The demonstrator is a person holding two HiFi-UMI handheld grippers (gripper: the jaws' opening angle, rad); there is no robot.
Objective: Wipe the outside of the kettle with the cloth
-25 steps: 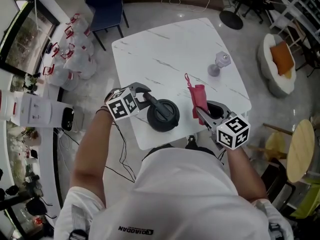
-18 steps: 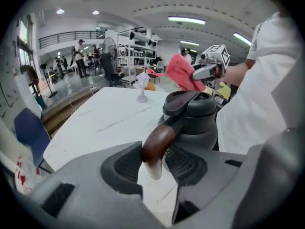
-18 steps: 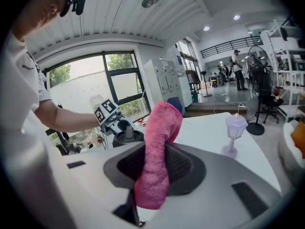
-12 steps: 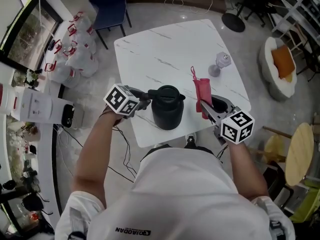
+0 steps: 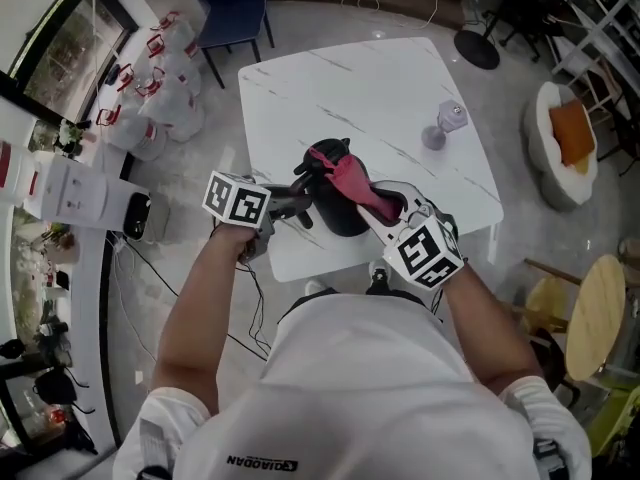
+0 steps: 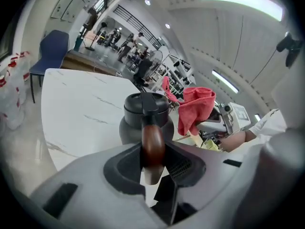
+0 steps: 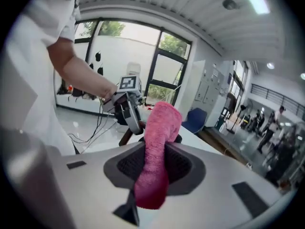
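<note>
Since a sec earlier the right gripper [image 5: 382,206] had swung across to its left w/ the pink-red terry cloth [image 5: 352,178]. Cloth had hung well apart from the black round kettle [image 5: 330,210] on its right & now lay on it. Both marker cubes had rolled as well.

Right jaws were clamped on the cloth. Right gripper view showed the pads pressing its lower part, w/ a stub hanging below & the free end sticking out past the tips. In head view that free end draped over the kettle's top & right side, touching it. Right gripper sat just beside the kettle, cube toward the person.

Left gripper [image 6: 153,165] had just been closing its jaws. They gripped the brown wooden handle [image 6: 152,142], pads tight on both sides. Left gripper view had the kettle body & black lid straight ahead of the jaws, cloth bunched at the kettle's right shoulder. In head view the left gripper reached in from the kettle's left, opposite the right one.

Kettle was over the near edge of the white marble-look tabletop [image 5: 400,88], btwn the two grippers. Couldn't tell if its base was on the surface or off it.

Farther back on the tabletop's right stood a small grey stemmed object [image 5: 445,124], well apart from the kettle. Off the tabletop were a blue chair [image 5: 235,3] at the far side & white bags w/ red handles [image 5: 150,68] on the floor at left.
</note>
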